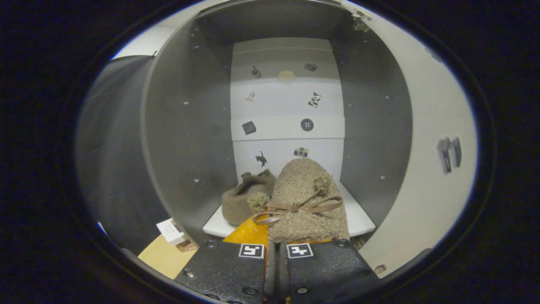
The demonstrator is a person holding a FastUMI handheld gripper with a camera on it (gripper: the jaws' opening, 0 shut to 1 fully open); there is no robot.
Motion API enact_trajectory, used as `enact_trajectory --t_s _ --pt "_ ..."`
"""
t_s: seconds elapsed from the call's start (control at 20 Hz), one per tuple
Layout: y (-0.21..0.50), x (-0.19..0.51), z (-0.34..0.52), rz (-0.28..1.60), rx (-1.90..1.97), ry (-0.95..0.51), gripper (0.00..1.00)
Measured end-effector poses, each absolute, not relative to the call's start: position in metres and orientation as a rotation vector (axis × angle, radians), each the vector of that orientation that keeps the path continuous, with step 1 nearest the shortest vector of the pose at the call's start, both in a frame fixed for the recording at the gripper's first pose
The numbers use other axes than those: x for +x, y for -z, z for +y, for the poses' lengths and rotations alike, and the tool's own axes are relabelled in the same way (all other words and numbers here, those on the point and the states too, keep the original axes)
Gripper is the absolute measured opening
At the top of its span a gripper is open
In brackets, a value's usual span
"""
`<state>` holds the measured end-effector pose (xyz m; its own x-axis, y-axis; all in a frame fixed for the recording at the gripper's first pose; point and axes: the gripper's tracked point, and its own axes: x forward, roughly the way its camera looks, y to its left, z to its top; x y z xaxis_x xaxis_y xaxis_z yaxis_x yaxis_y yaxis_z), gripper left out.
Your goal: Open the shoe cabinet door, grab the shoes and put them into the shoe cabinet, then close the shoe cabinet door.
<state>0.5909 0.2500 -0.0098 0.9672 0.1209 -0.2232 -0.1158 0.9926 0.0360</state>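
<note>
Inside the open shoe cabinet (185, 126), hand-held gripper (276, 249) has fingers nearly together, pinched on the near end of a fuzzy tan shoe (306, 202) with ribbon bow (295, 209). Shoe extends over the white shelf (358, 219). Second shoe (242, 198) sits on the shelf, left and farther back. Cabinet door (434, 169) stands open at right.

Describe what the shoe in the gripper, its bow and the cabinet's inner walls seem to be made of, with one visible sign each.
Shoe, held by the gripper: looks like nubby, fleecy fabric, matte; curly tan pile.
Bow: probably smooth leather or faux-leather strip; flat, slightly shiny.
Cabinet's inner walls: apparently grey laminated board, smooth; small shelf-pin holes dot them.
</note>
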Motion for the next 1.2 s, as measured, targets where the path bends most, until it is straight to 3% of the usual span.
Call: enact_trajectory --t_s 0.5,1.0,1.2 --pt "0.019 0.722 0.247 0.294 0.048 -0.062 0.07" --pt "0.078 0.761 0.236 0.546 -0.014 -0.045 0.07" --pt "0.080 0.759 0.234 0.571 -0.044 -0.034 0.13"
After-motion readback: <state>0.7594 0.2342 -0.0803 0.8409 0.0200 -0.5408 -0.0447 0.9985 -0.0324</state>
